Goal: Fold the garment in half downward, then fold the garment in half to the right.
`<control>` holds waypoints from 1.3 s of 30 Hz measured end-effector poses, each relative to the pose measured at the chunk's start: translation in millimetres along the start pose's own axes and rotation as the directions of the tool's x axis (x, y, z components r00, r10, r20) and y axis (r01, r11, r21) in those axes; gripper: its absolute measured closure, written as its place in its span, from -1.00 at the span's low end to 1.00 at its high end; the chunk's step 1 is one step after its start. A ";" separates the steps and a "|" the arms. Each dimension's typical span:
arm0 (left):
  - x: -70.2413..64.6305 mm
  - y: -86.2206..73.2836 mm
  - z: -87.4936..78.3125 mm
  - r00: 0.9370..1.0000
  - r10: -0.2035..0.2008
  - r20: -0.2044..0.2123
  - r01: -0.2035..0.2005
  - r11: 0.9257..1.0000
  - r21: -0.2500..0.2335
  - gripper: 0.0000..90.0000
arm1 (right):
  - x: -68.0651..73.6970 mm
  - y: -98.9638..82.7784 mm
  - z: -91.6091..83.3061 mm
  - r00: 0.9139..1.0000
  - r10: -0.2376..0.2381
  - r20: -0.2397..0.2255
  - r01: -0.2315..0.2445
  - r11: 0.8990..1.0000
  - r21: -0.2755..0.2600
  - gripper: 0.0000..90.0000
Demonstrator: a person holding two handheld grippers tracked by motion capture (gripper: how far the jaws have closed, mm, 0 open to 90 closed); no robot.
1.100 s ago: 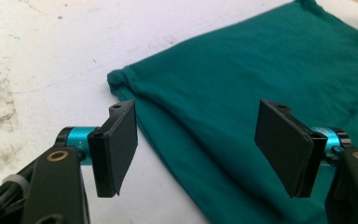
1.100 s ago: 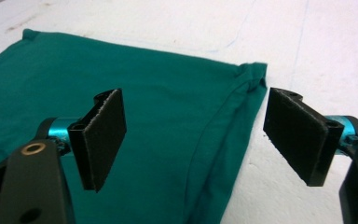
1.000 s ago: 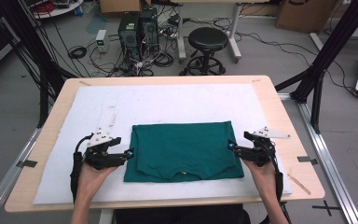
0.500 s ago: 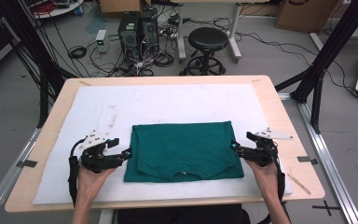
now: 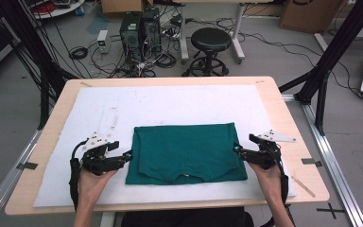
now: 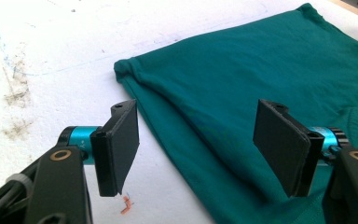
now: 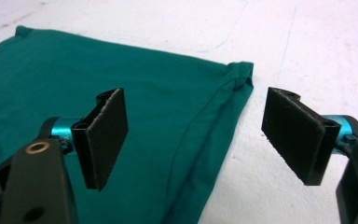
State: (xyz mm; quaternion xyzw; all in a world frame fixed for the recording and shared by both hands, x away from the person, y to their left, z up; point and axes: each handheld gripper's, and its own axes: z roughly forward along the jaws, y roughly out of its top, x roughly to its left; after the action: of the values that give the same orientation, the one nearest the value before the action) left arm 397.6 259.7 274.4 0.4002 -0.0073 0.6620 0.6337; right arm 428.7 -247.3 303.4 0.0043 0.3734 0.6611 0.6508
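Bench (image 5: 274, 101): white mat (image 5: 179, 104), green shirt (image 5: 186, 151) centre-near
Left gripper (image 5: 127, 156): fingers spread, at shirt's left edge
Right gripper (image 5: 236, 150): fingers spread, at right edge

The left gripper (image 5: 128, 155) now sits slightly nearer the person than a second ago, at the left edge of the green shirt (image 5: 185, 152), with fingers (image 6: 121, 144) spread apart.

Grey floor (cable-strewn), black stool (image 5: 211, 40), computer towers (image 5: 139, 28)
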 end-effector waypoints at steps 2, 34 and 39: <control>-1.1 0.7 -0.4 1.000 0.001 0.000 -0.001 1.000 -0.001 -0.31 | 0.9 0.0 -0.3 1.000 -0.001 -0.002 0.001 1.000 0.001 -0.49; -46.2 -26.7 35.9 0.985 0.004 -0.172 0.026 0.986 0.168 -0.40 | 30.2 3.4 1.8 0.997 -0.079 -0.025 0.079 0.997 0.006 -0.46; -45.5 -36.5 32.5 0.984 -0.007 -0.180 0.039 0.984 0.176 -0.42 | 46.5 12.6 5.4 0.991 -0.119 -0.063 0.119 0.993 0.005 -0.46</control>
State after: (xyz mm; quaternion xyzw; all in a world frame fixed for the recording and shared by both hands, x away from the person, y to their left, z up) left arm 439.8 212.3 253.8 0.3944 0.1138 0.6858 0.6009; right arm 413.5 -202.9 291.3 -0.0356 0.3962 0.6192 0.6770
